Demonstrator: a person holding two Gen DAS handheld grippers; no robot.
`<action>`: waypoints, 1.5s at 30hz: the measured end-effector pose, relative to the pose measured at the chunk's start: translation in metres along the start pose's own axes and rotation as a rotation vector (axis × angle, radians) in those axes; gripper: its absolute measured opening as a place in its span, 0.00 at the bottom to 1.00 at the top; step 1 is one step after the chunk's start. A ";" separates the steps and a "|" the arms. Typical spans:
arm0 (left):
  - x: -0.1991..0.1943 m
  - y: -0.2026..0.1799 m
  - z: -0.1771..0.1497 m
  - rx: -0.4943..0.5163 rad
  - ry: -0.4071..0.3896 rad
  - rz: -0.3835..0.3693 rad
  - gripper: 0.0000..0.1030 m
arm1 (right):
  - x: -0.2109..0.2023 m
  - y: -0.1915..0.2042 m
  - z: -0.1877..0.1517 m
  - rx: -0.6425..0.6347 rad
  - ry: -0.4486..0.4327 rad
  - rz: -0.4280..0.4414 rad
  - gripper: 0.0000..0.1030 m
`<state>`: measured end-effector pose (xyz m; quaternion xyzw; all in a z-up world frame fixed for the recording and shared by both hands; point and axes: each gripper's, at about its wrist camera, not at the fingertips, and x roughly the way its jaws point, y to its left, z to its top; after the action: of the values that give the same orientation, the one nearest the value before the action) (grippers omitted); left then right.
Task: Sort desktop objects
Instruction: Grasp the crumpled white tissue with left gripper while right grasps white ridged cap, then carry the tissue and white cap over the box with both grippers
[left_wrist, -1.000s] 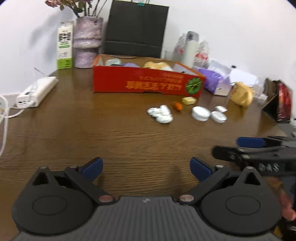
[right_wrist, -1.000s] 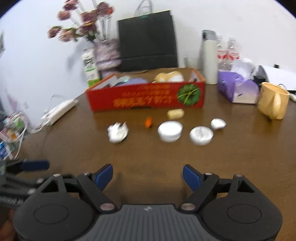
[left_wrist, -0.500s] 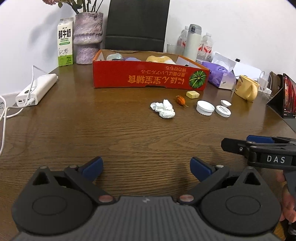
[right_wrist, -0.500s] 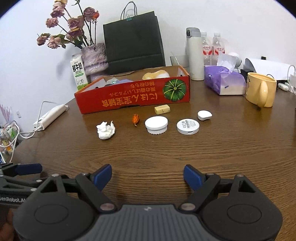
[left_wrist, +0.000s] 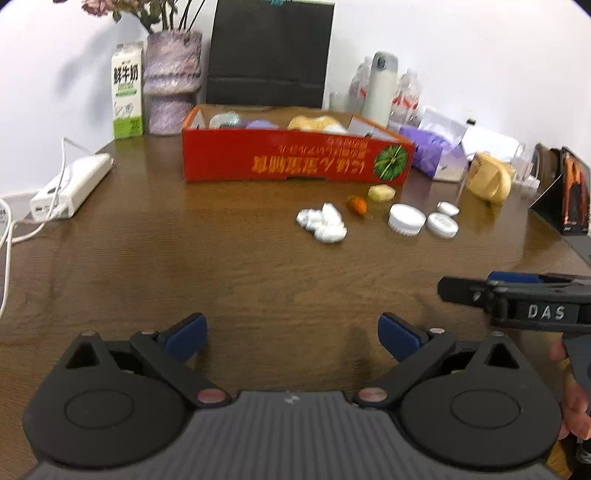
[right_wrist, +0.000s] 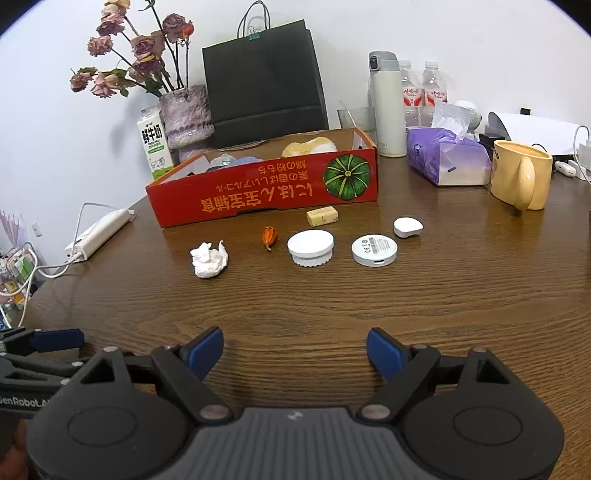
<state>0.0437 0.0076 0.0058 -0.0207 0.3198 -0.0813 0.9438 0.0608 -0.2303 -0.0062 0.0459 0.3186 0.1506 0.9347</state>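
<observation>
Both the left tongs (left_wrist: 290, 334) and right tongs (right_wrist: 295, 350) gape empty over the brown wooden desk (right_wrist: 369, 295); advise approaching the crumpled white tissue (right_wrist: 208, 258) squarely before closing.

We see a plain white wall (right_wrist: 406, 29) behind a dark brown wood-grain table (right_wrist: 332, 302), evenly lit, soft shadows on the wall at left. A black paper bag (right_wrist: 264, 81) and a purple vase of dried roses (right_wrist: 186, 114) stand against the wall. No window or floor visible to us.
</observation>
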 end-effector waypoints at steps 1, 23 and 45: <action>0.001 0.000 0.002 0.004 -0.010 -0.014 0.97 | 0.001 0.000 0.002 -0.010 0.007 0.009 0.82; 0.088 0.001 0.062 -0.059 0.012 -0.072 0.22 | 0.082 -0.001 0.063 -0.176 0.010 -0.010 0.38; -0.043 -0.003 -0.007 -0.120 -0.080 0.004 0.21 | -0.045 0.044 -0.019 -0.188 -0.026 0.061 0.37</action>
<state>0.0051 0.0122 0.0264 -0.0801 0.2863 -0.0593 0.9529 0.0043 -0.2023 0.0129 -0.0304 0.2893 0.2075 0.9340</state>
